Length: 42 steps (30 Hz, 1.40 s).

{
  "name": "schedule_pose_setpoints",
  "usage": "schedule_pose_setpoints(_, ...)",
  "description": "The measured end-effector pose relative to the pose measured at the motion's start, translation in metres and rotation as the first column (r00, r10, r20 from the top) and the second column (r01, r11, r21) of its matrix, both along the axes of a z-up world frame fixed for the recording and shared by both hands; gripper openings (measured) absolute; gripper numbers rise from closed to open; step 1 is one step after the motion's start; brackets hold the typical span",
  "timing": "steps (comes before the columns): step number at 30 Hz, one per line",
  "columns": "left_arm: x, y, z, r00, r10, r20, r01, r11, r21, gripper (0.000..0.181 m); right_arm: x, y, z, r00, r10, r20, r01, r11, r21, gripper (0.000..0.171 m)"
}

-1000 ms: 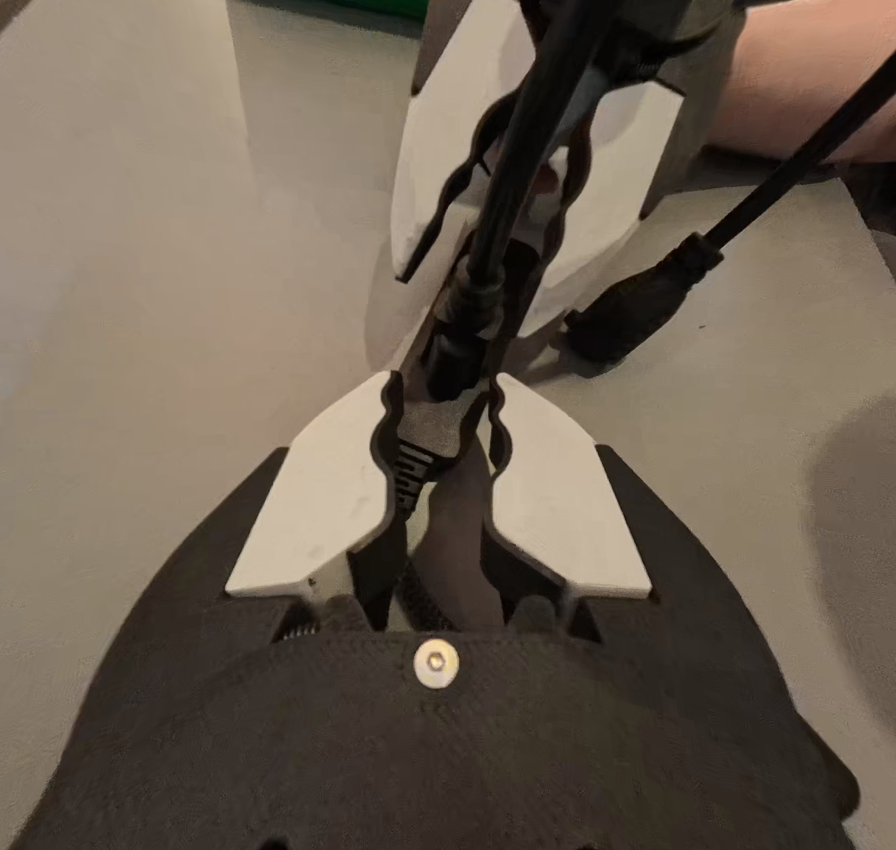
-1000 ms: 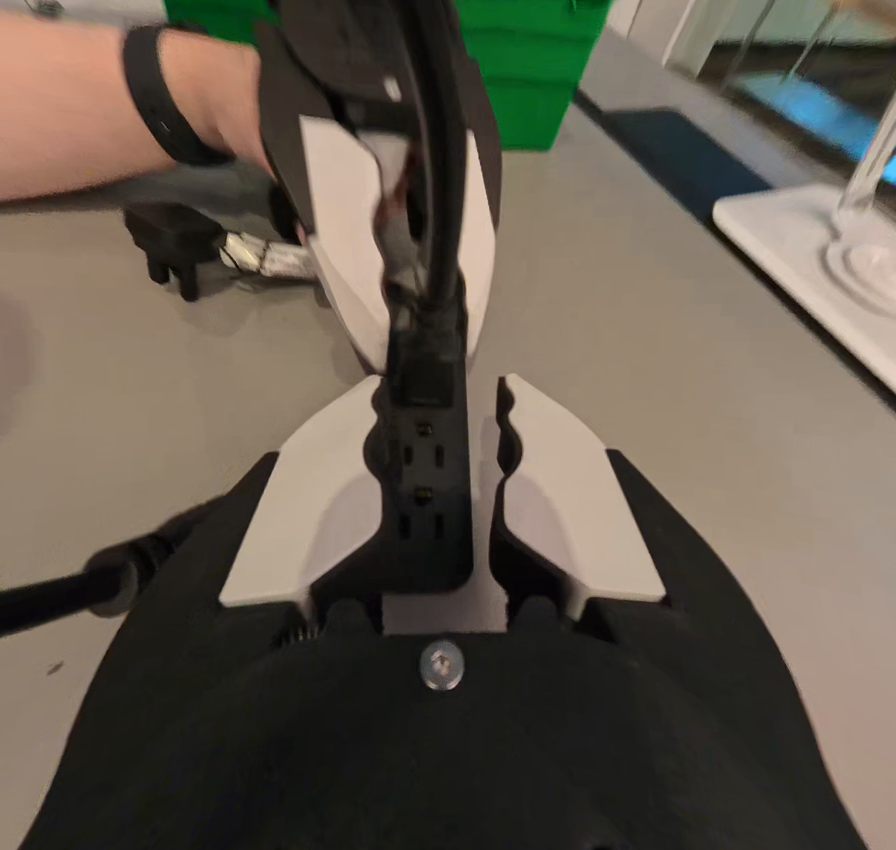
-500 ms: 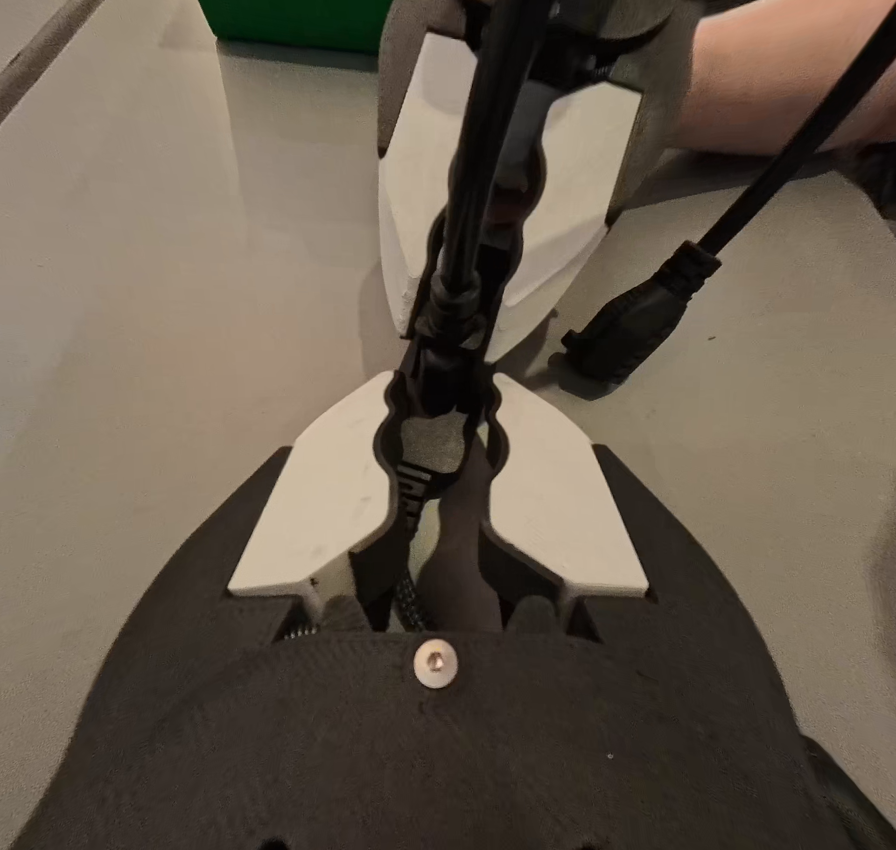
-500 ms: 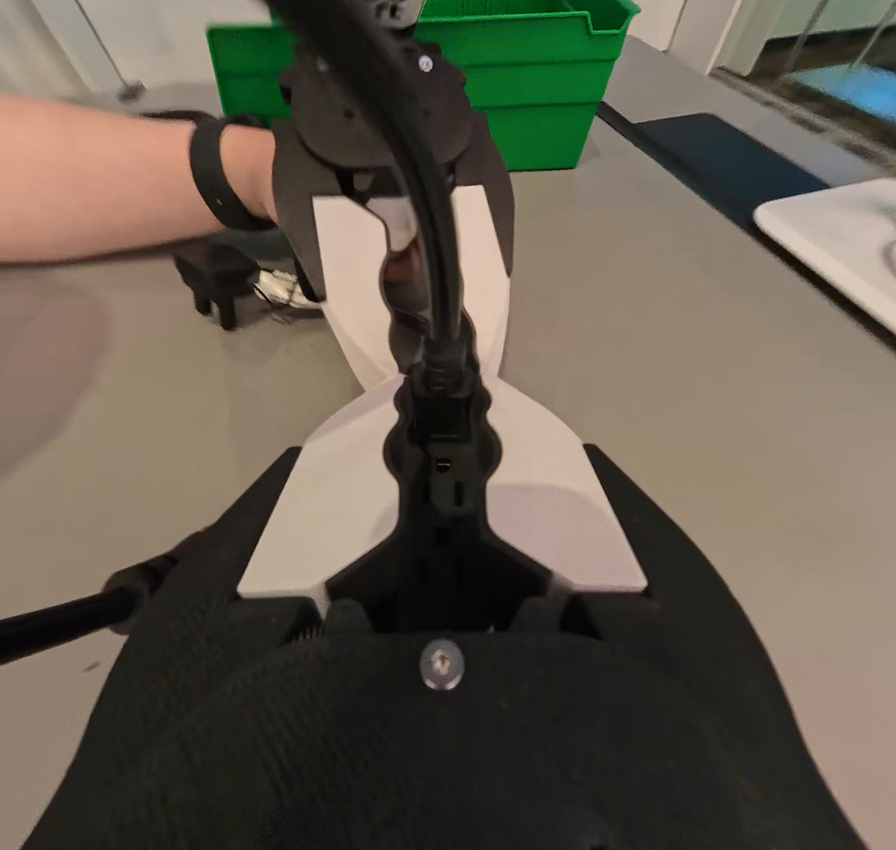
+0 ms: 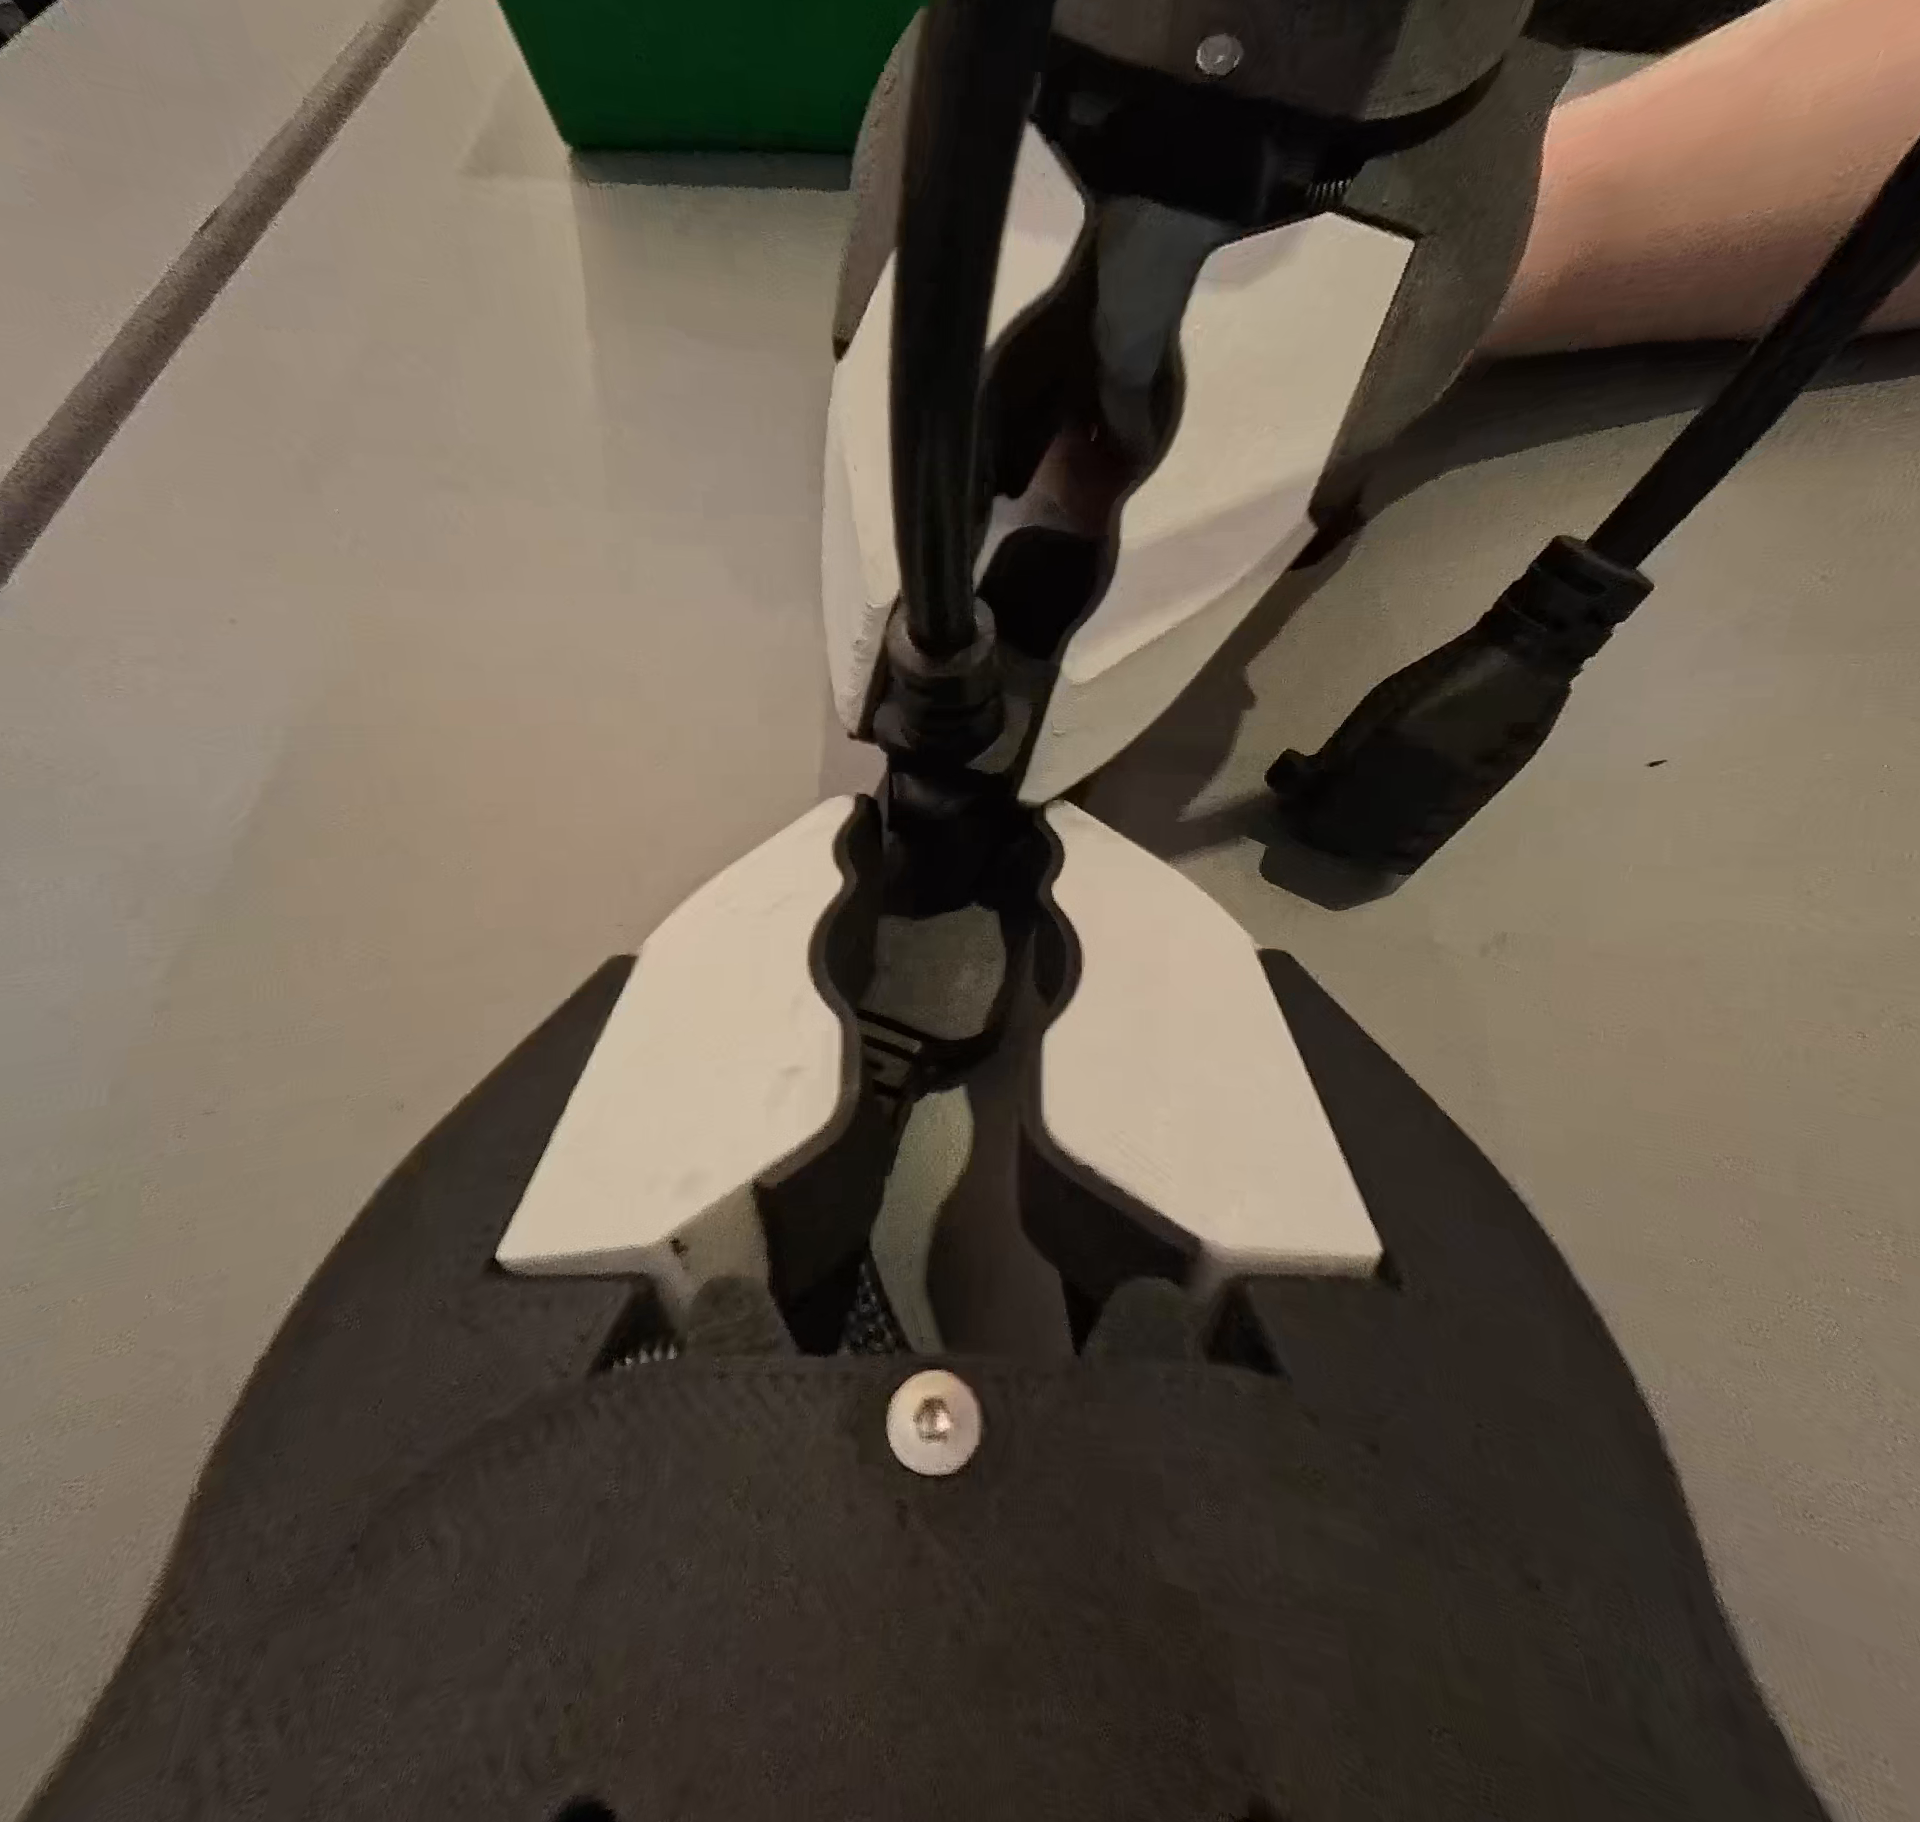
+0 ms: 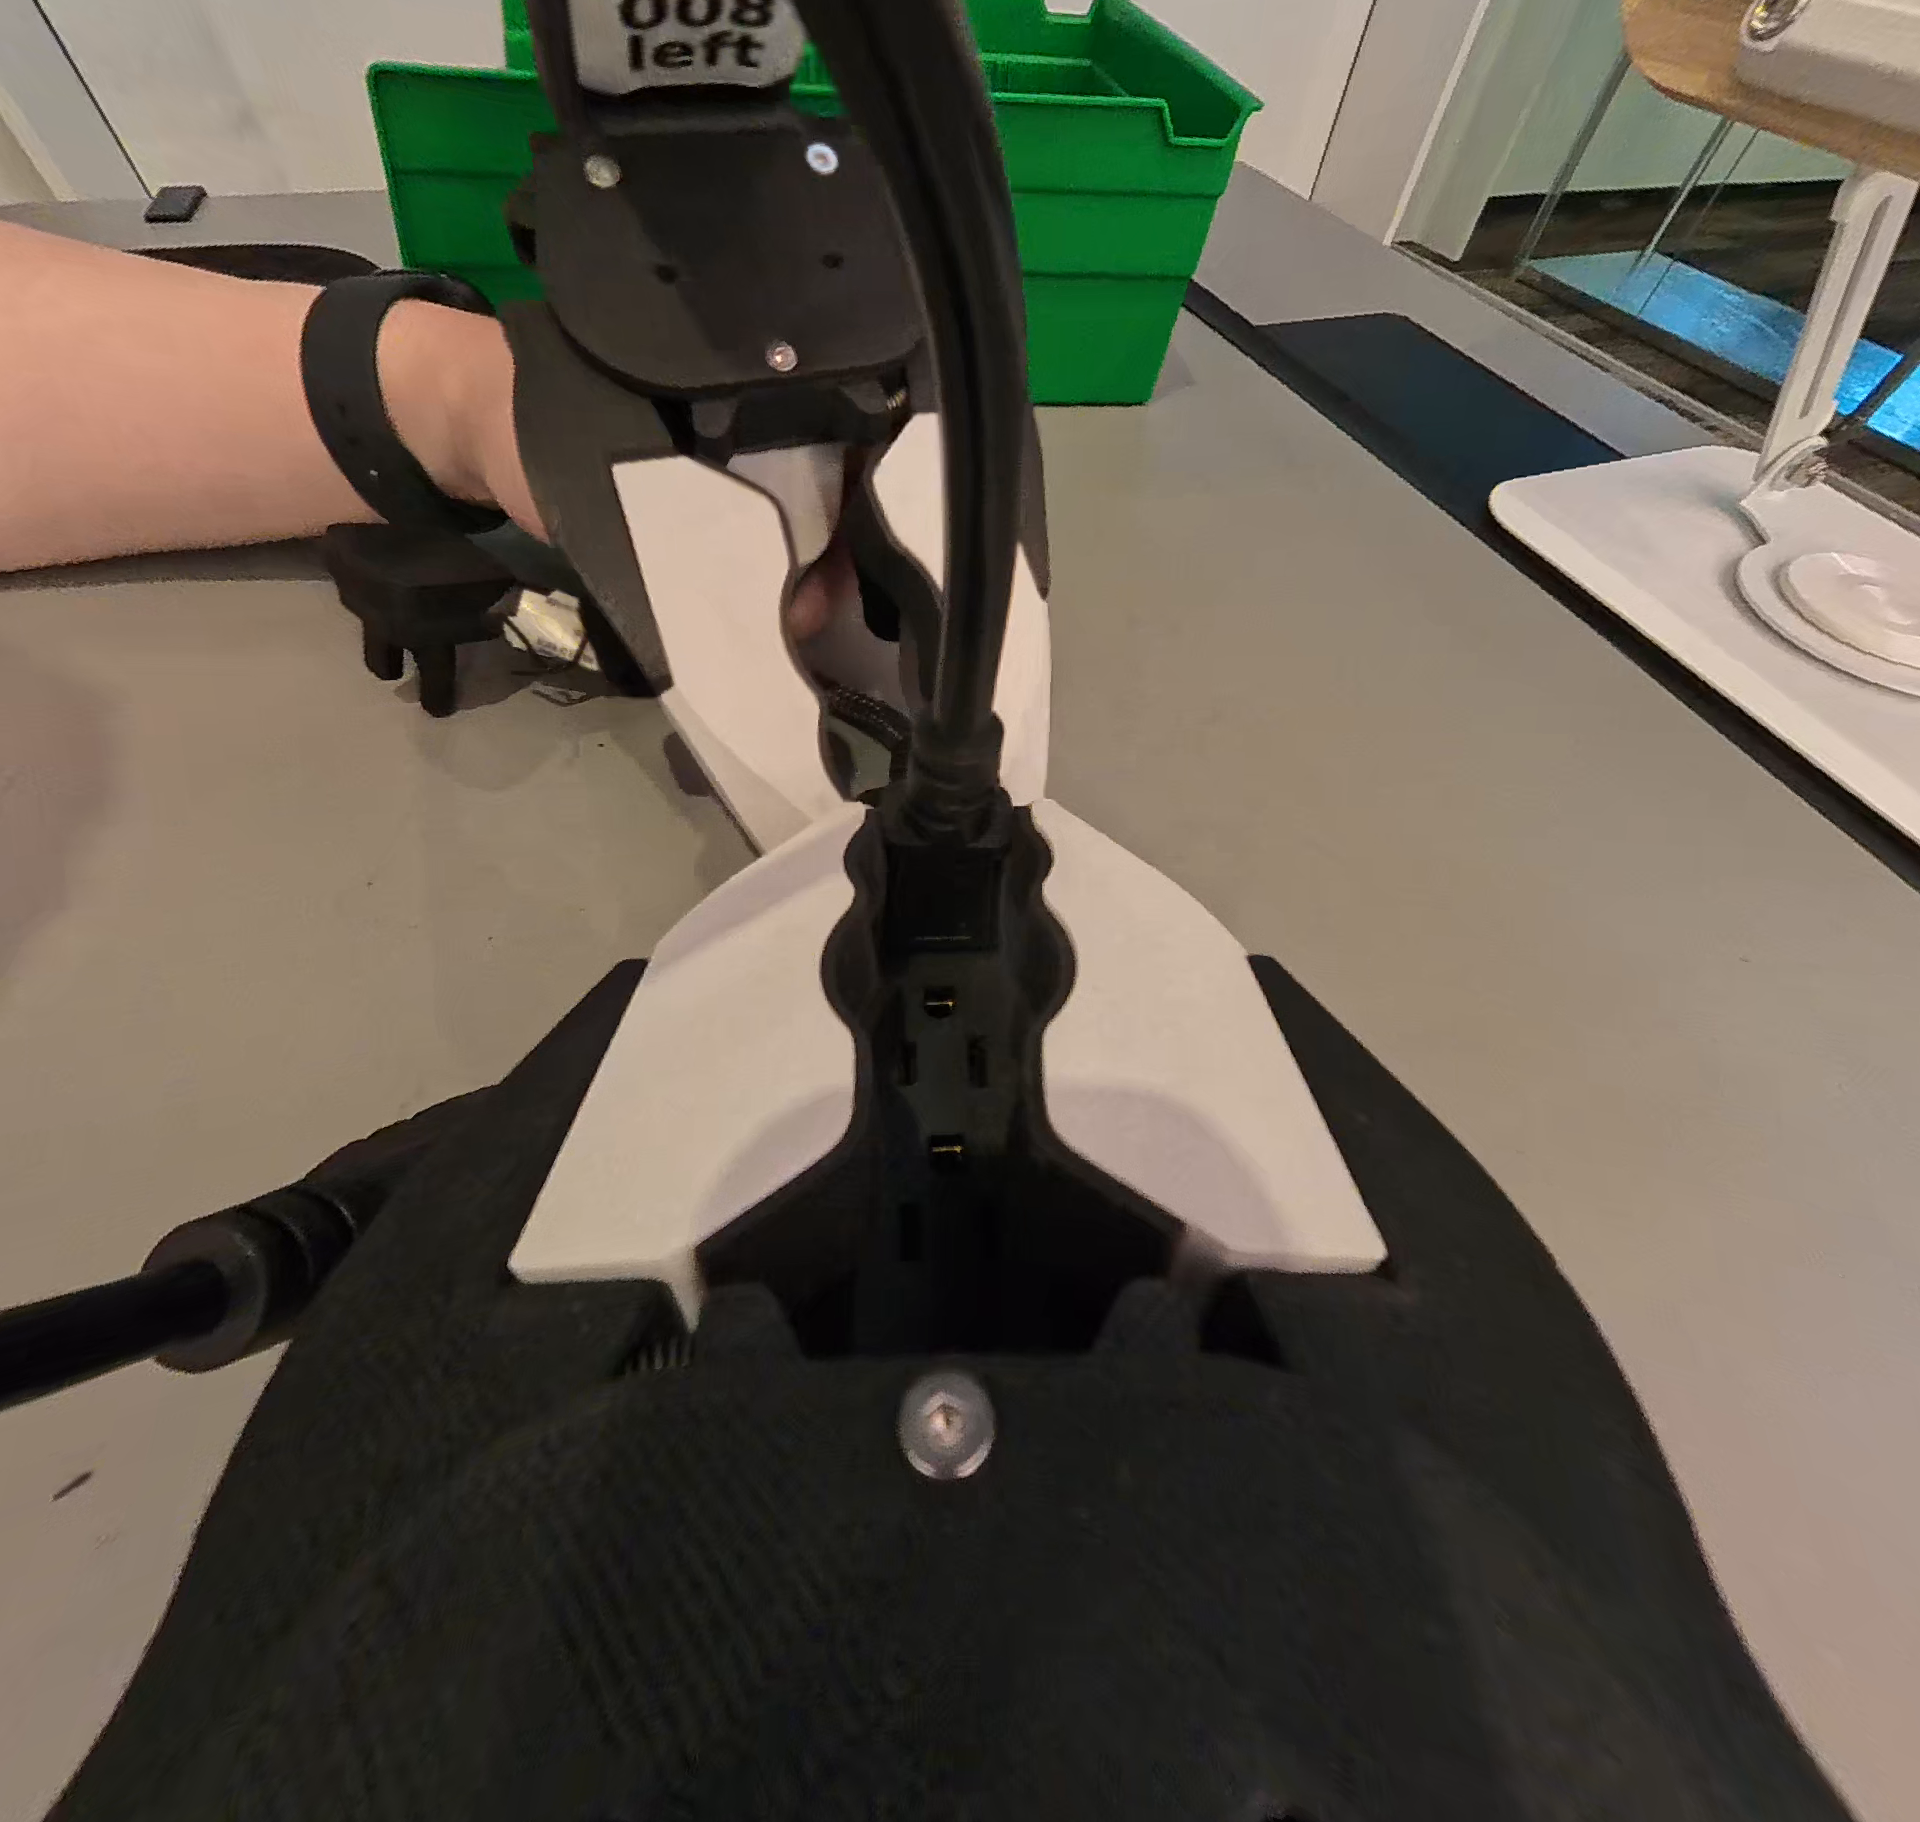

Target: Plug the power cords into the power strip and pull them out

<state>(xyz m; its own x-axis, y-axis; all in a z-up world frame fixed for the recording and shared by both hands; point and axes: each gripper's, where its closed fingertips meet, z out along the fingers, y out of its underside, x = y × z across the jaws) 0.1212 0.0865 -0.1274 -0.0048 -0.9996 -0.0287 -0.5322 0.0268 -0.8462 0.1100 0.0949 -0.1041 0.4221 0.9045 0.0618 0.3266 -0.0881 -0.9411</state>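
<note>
The right gripper (image 6: 948, 837) is closed on the black power strip (image 6: 943, 1066), which lies between its white fingers with empty sockets facing up. At the far end of the strip a plug (image 6: 951, 873) sits in a socket, its cord (image 6: 961, 484) rising away. The left gripper (image 5: 948, 827) is closed around this same plug; how deep it sits is hard to judge. The step looks like plugging or pulling; next needs a straight pull or push along the strip. Only the left view shows a second plug (image 5: 1444, 723) lying beside the strip; only the right view shows the green bins (image 6: 1101, 245) behind it.
</note>
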Motion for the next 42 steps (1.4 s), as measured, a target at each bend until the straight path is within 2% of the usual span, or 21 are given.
schedule_pose_setpoints(5, 0.007, 0.005, -0.002, 0.998, 0.056, -0.012, -0.055, 0.997, 0.046, 0.035, 0.002, 0.001, -0.001, 1.000, 0.002, -0.018, -0.003, 0.999, -0.054, 0.027)
schedule_pose_setpoints(8, 0.009, 0.003, -0.003, 0.999, 0.048, -0.016, -0.046, 0.996, 0.074, 0.026, 0.006, 0.002, -0.003, 1.000, 0.005, -0.022, -0.008, 0.995, -0.099, 0.029)
schedule_pose_setpoints(19, 0.011, 0.003, -0.003, 0.998, 0.062, -0.015, -0.062, 0.997, 0.038, 0.025, 0.005, 0.001, 0.000, 0.999, 0.019, -0.040, -0.022, 0.995, -0.094, 0.023)
schedule_pose_setpoints(25, 0.012, 0.002, 0.008, 0.997, 0.060, 0.058, -0.059, 0.998, -0.022, 0.025, 0.006, 0.002, 0.011, 0.991, 0.011, -0.134, -0.022, 0.996, -0.084, 0.021)
schedule_pose_setpoints(42, 0.015, 0.004, -0.003, 0.996, 0.089, -0.010, -0.089, 0.996, 0.006, 0.027, 0.006, 0.005, 0.004, 0.995, -0.007, -0.098, -0.005, 0.992, -0.127, 0.020)
